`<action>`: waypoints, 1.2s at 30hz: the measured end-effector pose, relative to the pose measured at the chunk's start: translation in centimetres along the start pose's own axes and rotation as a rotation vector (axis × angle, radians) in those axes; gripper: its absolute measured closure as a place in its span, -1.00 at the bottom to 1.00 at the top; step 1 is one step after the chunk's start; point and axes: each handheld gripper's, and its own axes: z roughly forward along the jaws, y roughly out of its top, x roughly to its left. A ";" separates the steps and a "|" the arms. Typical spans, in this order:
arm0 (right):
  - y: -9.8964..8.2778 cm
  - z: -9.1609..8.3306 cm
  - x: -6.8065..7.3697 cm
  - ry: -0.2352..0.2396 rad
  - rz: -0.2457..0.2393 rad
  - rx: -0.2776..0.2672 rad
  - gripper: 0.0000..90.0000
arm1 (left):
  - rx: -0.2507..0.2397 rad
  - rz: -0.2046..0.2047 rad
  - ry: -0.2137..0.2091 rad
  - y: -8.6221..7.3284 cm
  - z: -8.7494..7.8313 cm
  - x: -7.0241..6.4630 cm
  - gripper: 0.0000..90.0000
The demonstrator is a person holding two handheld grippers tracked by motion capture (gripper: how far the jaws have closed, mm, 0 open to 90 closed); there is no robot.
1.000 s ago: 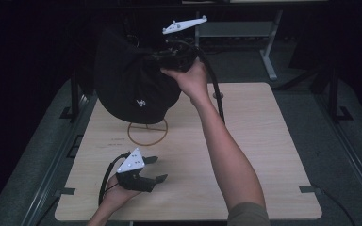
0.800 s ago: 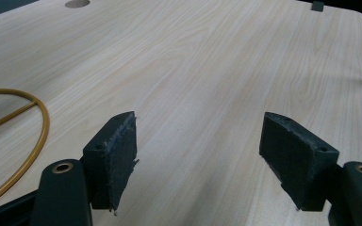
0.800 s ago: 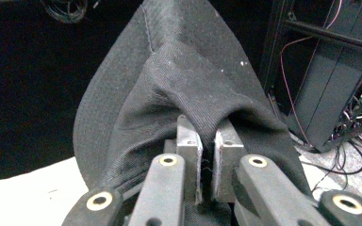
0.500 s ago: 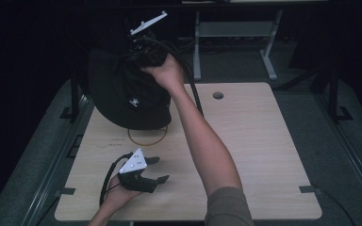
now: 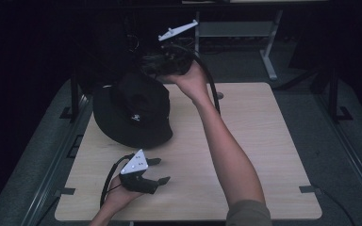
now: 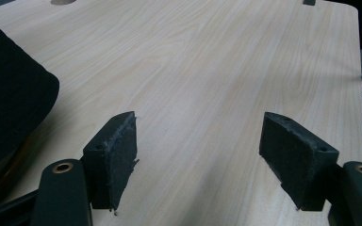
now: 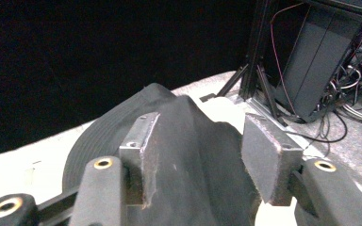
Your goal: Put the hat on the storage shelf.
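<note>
A black brimmed hat (image 5: 133, 112) with a small white logo lies on the back left of the wooden table (image 5: 264, 141). My right gripper (image 5: 150, 63) hovers just above the hat's far edge, held high by a bare arm. In the right gripper view its jaws stand apart, and the hat's crown (image 7: 195, 155) lies below and between them; the right gripper (image 7: 197, 127) is open. My left gripper (image 5: 158, 170) rests low near the table's front left, open and holding nothing. Bare wood lies between its pads (image 6: 115, 150), and the hat's brim (image 6: 9, 94) is to its left.
A round cable hole (image 5: 219, 95) sits at the back of the table. A grey desk frame (image 5: 266, 47) stands behind it. Black stands and computer cases with cables (image 7: 320, 61) crowd the floor beyond the hat. Dark carpet surrounds the table.
The hat hung raised in the right gripper's hold; now it has come down onto the table and the right gripper's jaws have opened above it. The left gripper has barely moved.
</note>
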 end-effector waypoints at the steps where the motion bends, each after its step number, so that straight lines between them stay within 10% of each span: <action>1: -0.6 -0.5 -0.1 0.008 0.020 -0.010 -0.01 | -0.002 0.000 0.002 0.0 0.0 0.0 -0.38; 36: -10.3 -7.5 -1.7 0.006 0.128 -0.027 -0.39 | -0.012 -0.048 0.033 -0.4 -0.3 0.7 -0.56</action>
